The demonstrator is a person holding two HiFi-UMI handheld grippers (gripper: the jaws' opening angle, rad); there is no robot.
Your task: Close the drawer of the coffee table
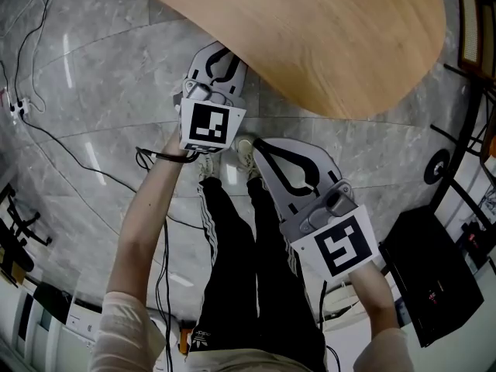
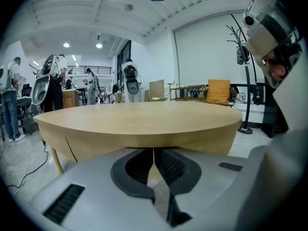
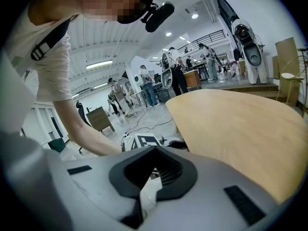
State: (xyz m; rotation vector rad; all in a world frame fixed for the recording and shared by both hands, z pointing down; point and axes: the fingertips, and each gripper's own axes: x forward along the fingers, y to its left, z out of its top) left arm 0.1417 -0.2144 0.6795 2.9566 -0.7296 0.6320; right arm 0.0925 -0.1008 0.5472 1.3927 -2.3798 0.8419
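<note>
The round wooden coffee table (image 1: 333, 37) fills the top of the head view. Its pale side band (image 2: 144, 141) faces the left gripper view, with a thin slanting seam (image 2: 70, 149) at the left; no drawer stands out from it. My left gripper (image 1: 230, 54) is shut with nothing between its jaws, its tips at the table's near edge. In the left gripper view the left gripper (image 2: 154, 152) points at the side band just below the top. My right gripper (image 1: 260, 144) hangs lower right, apart from the table, and is shut and empty. The right gripper (image 3: 154, 149) sees the tabletop (image 3: 240, 129) to its right.
The person's legs (image 1: 232, 262) and shoes (image 1: 245, 152) stand on grey marble floor just before the table. Black cables (image 1: 46, 134) trail at left. A black case (image 1: 434, 273) lies at lower right. A coat stand (image 2: 248, 90) and several people (image 2: 9, 100) are beyond the table.
</note>
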